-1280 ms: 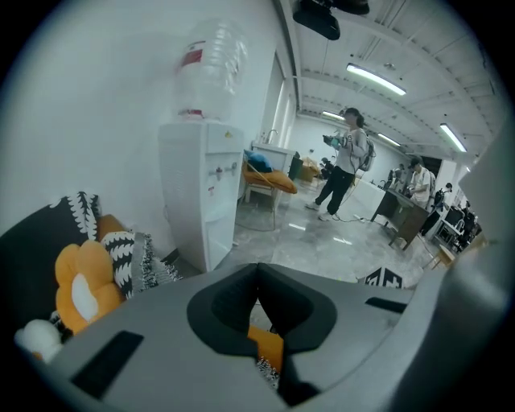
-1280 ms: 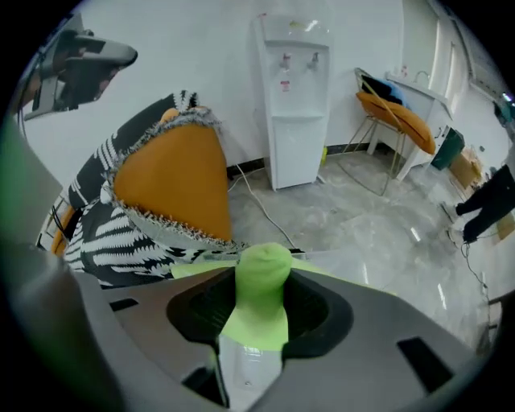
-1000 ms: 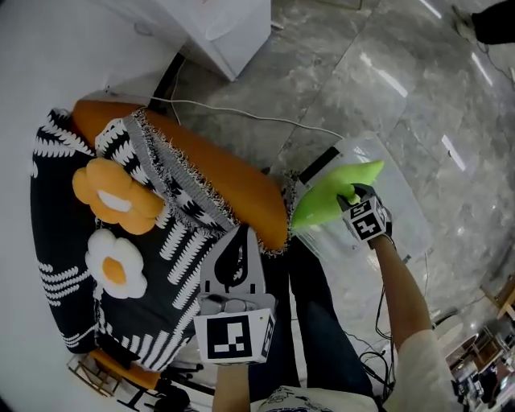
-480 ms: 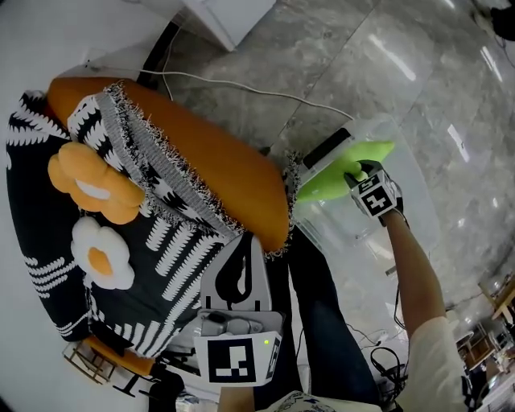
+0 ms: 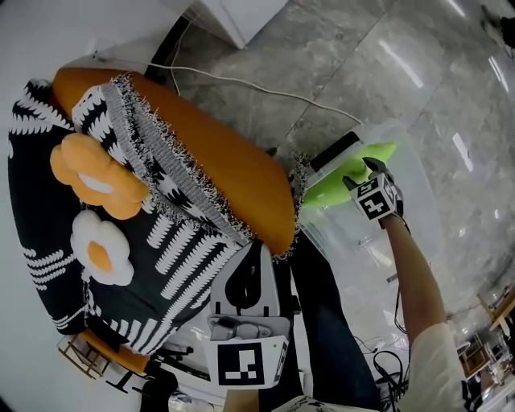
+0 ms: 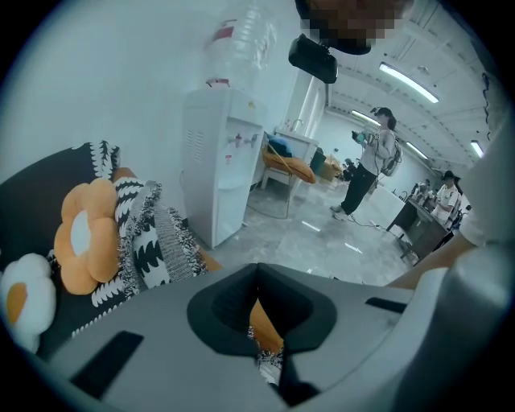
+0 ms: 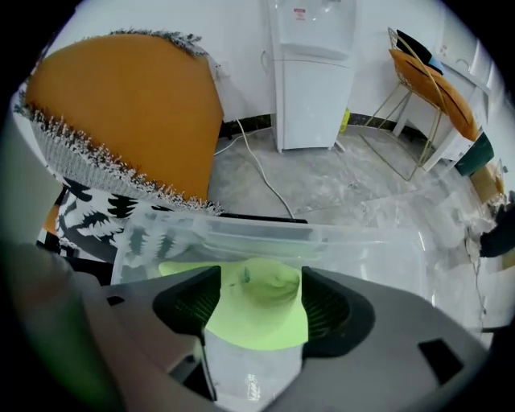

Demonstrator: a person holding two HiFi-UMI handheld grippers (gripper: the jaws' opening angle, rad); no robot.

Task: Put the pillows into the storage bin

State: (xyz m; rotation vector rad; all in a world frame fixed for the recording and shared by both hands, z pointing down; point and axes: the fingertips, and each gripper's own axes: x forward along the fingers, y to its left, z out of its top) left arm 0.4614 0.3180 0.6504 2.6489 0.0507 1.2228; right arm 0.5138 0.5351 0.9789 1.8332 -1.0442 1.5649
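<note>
No word, brand or number can be read anywhere. Black-and-white square markers are seen on the cube (image 5: 246, 362) of the left gripper (image 5: 254, 257) and on the cube (image 5: 375, 201) of the right gripper (image 5: 364, 170), but these are patterns only, not letters. A small red label (image 7: 299, 12) is seen at the top of the water dispenser (image 7: 314, 80), and a red band on its bottle (image 6: 241, 44); their print is too small to be made out.
</note>
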